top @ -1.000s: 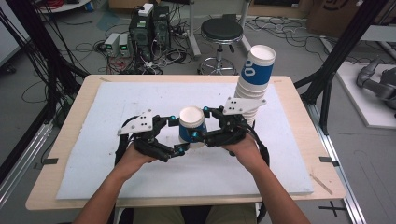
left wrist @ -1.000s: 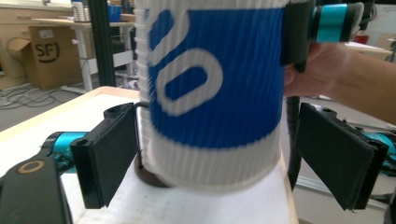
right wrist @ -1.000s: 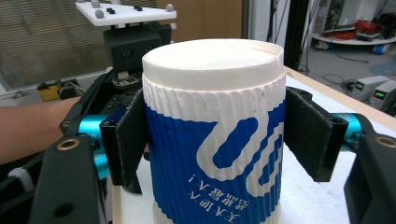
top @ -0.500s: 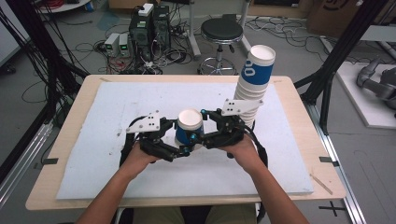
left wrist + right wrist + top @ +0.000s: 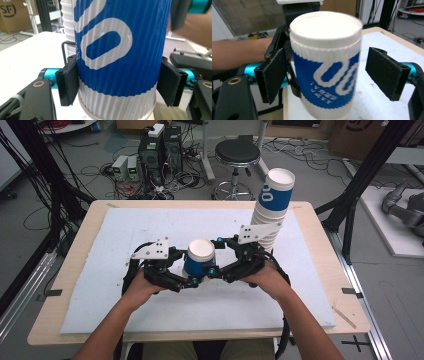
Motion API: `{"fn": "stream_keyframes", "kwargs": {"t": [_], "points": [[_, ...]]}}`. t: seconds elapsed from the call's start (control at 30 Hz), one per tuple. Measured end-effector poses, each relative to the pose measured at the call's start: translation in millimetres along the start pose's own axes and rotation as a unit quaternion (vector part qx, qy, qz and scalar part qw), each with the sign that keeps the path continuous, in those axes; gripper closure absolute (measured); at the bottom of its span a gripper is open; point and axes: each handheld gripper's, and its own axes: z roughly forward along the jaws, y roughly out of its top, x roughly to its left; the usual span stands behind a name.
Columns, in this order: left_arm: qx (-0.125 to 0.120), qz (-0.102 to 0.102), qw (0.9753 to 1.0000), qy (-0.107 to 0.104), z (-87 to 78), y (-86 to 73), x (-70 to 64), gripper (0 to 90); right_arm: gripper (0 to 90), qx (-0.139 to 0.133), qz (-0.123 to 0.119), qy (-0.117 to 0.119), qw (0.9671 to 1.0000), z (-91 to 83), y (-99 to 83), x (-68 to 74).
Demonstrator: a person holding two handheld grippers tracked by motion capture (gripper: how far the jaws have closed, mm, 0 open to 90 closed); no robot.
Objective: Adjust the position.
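Observation:
A blue-and-white ribbed paper cup [image 5: 200, 258] stands upside down, white base up, at the middle of the white mat [image 5: 125, 230]. My left gripper [image 5: 192, 274] comes in from the left and is shut on the cup [image 5: 117, 50], with a black pad pressed against each side low on its wall. From the right, my right gripper [image 5: 216, 265] stands open around the same cup [image 5: 325, 67]. Its left pad is close to the wall and its right pad [image 5: 384, 71] is well clear. I cannot tell whether the cup's rim rests on the mat.
A tall stack of the same cups [image 5: 272, 210] stands on the mat just behind the right gripper, and also appears behind the held cup as the stack [image 5: 68, 25]. The mat covers a wooden table [image 5: 345, 270]. A stool [image 5: 237, 155] and computers are on the floor beyond.
The cup and both grippers have shifted slightly toward the near edge of the table. The stack has not moved.

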Motion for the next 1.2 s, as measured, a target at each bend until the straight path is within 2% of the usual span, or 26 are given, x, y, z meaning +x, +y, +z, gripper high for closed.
{"fn": "stream_keyframes", "kwargs": {"t": [0.07,0.17,0.2,0.23,0.3,0.33,0.37,0.4,0.43,0.47,0.53,0.7,0.73,0.77,0.8,0.83,0.9,0.97,1.07,1.13,1.2], "points": [[0.017,0.005,0.9998,0.001,-1.2,2.4,-0.6,28.1,18.1,0.002,-0.008,-0.001,1.0,-1.2,1.8,-0.5],[0.038,0.006,0.9993,0.0,-2.0,5.3,-1.3,28.1,18.1,0.026,-0.022,0.004,0.9994,-7.0,10.8,0.6],[0.046,0.01,0.9989,-0.001,-2.4,6.3,-0.9,28.0,18.1,0.045,-0.035,0.005,0.9984,-8.5,17.2,1.4],[0.054,0.013,0.9985,0.001,-2.7,7.5,-0.3,28.0,18.1,0.045,-0.035,0.005,0.9984,-8.5,17.2,1.4],[0.065,0.015,0.9978,0.001,-2.3,9.3,-0.3,28.0,18.1,0.063,-0.048,0.007,0.9968,-8.6,23.5,1.8],[0.069,0.015,0.9975,0.0,-2.1,10.1,-0.2,28.0,18.1,0.083,-0.056,0.008,0.9949,-6.7,28.7,2.4],[0.071,0.013,0.9974,-0.001,-1.5,10.6,-0.7,28.0,18.1,0.083,-0.056,0.008,0.9949,-6.7,28.7,2.4],[0.082,0.022,0.9964,-0.002,-1.5,11.8,-0.6,28.0,18.1,0.087,-0.066,0.007,0.994,-5.2,30.3,1.5],[0.088,0.022,0.9959,-0.002,-0.8,12.6,-1.5,28.0,18.1,0.107,-0.065,0.009,0.9921,-3.1,32.3,2.3],[0.104,0.031,0.9941,-0.003,-0.4,14.0,-2.1,27.8,18.1,0.125,-0.079,0.01,0.9889,1.7,34.2,1.3],[0.108,0.034,0.9936,-0.004,0.3,14.5,-3.1,27.8,18.1,0.132,-0.08,0.011,0.9879,3.7,34.3,1.5],[0.127,0.044,0.9908,-0.012,3.0,15.0,-5.8,27.8,18.1,0.175,-0.086,0.034,0.9803,20.0,30.2,2.6],[0.129,0.045,0.9906,-0.013,3.6,15.0,-6.2,27.8,18.5,0.19,-0.083,0.043,0.9774,24.7,29.0,3.5],[0.131,0.047,0.9902,-0.014,4.1,14.9,-6.6,27.8,18.5,0.19,-0.083,0.043,0.9774,24.7,29.0,3.5],[0.131,0.048,0.9901,-0.015,4.5,14.8,-7.2,27.8,23.4,0.196,-0.087,0.048,0.9756,29.0,28.2,3.2],[0.134,0.052,0.9895,-0.017,5.1,15.1,-7.2,27.8,23.4,0.196,-0.087,0.048,0.9756,29.0,28.2,3.2],[0.135,0.054,0.9892,-0.018,6.1,15.1,-7.1,27.7,28.2,0.205,-0.086,0.057,0.9733,32.7,27.4,1.1],[0.138,0.054,0.9888,-0.019,6.3,15.0,-7.1,27.7,28.7,0.21,-0.086,0.061,0.9721,33.2,27.2,0.2],[0.138,0.052,0.9889,-0.021,6.5,14.7,-7.4,27.4,29.0,0.212,-0.078,0.063,0.9721,32.9,26.8,0.6],[0.129,0.052,0.99,-0.022,6.2,13.5,-7.1,24.4,28.6,0.209,-0.074,0.064,0.973,31.7,27.2,0.2],[0.1,0.048,0.9936,-0.018,4.7,10.0,-6.5,22.8,28.4,0.206,-0.069,0.063,0.974,30.5,26.9,-0.2]]}}
